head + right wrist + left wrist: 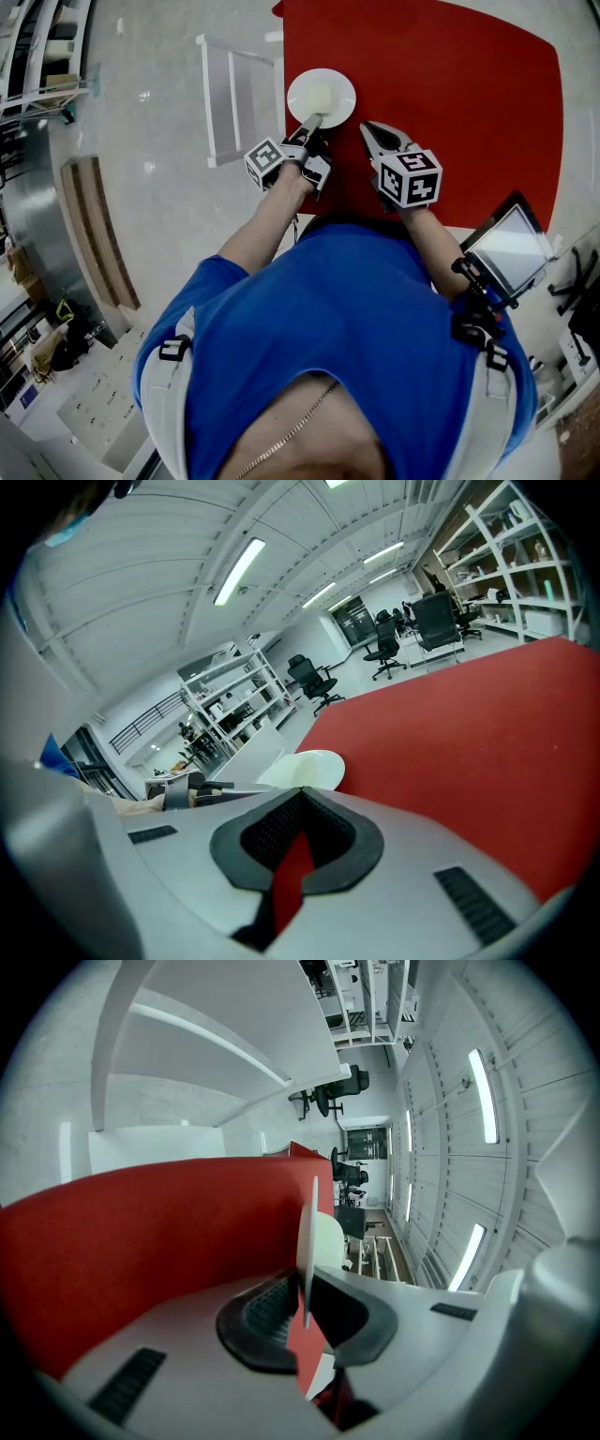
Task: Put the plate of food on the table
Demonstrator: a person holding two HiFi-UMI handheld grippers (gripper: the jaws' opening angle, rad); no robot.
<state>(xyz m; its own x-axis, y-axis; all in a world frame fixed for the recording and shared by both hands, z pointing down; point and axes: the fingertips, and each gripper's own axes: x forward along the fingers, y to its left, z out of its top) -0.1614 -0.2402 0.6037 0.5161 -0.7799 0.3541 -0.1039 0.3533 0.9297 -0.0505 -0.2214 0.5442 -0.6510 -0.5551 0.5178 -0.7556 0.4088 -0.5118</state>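
A white plate [342, 89] with a pale mound of food [319, 97] lies on the red table [450, 112], near its left edge. My left gripper [309, 127] is shut on the plate's near rim. In the left gripper view the plate [310, 1232] stands edge-on between the jaws [305, 1283], which pinch it. My right gripper [372, 133] hovers just right of the plate over the red top, shut and empty. Its own view shows the closed jaws [300, 794], with the plate [309, 766] and the left gripper [187, 794] beyond them.
A white frame, perhaps a chair [225, 98], stands on the floor beside the table's left edge. A tablet on a mount [511, 248] sits off the table's near right corner. Office chairs and shelving [422, 621] stand farther away.
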